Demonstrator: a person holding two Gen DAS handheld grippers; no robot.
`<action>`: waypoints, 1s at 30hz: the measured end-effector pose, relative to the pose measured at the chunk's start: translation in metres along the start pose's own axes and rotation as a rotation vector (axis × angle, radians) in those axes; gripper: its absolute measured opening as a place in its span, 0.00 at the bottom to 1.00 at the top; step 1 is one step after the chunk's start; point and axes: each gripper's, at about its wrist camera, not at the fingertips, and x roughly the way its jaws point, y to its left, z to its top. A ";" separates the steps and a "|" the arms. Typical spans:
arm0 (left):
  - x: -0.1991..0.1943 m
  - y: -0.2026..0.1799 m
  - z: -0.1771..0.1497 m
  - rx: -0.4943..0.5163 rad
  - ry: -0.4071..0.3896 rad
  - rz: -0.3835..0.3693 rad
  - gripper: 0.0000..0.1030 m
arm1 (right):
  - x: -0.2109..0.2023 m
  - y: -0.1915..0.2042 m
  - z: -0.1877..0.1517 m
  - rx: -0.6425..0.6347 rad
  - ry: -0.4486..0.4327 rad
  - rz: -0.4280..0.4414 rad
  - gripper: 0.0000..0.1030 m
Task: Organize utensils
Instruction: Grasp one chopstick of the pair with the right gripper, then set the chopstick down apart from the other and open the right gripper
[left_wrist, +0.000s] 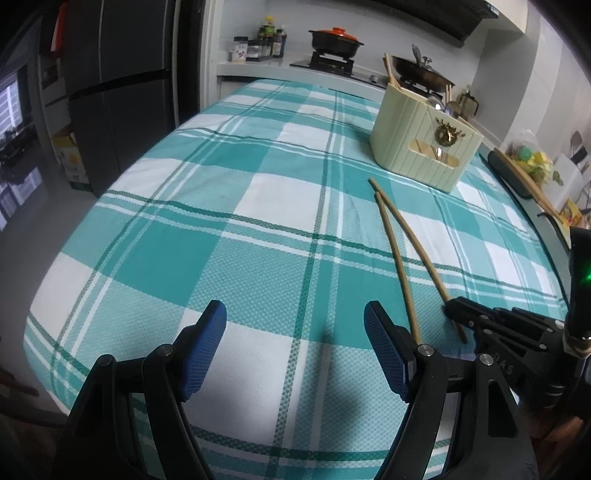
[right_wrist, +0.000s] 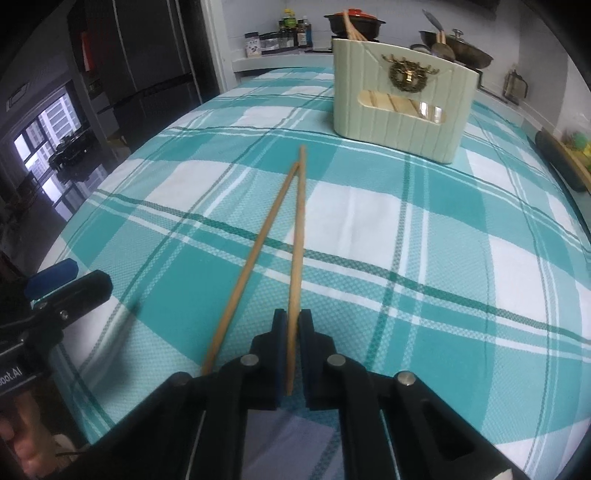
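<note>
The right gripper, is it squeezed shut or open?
Shut. The right gripper has its jaws pressed onto one chopstick on the checked cloth; the other chopstick lies loose beside it.

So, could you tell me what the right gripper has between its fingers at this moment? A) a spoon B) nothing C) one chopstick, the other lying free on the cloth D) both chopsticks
C: in the right wrist view the right gripper is shut on one chopstick, while the other chopstick lies beside it on the checked tablecloth, outside the fingers.
</note>
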 end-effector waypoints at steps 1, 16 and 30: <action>0.000 0.001 0.000 -0.001 0.001 0.000 0.76 | -0.002 -0.007 -0.002 0.020 -0.002 -0.011 0.06; 0.002 -0.014 -0.002 0.031 0.004 -0.007 0.76 | -0.051 -0.108 -0.062 0.215 -0.007 -0.273 0.06; 0.003 -0.018 -0.002 0.049 0.009 0.012 0.76 | -0.071 -0.123 -0.071 0.236 -0.106 -0.284 0.35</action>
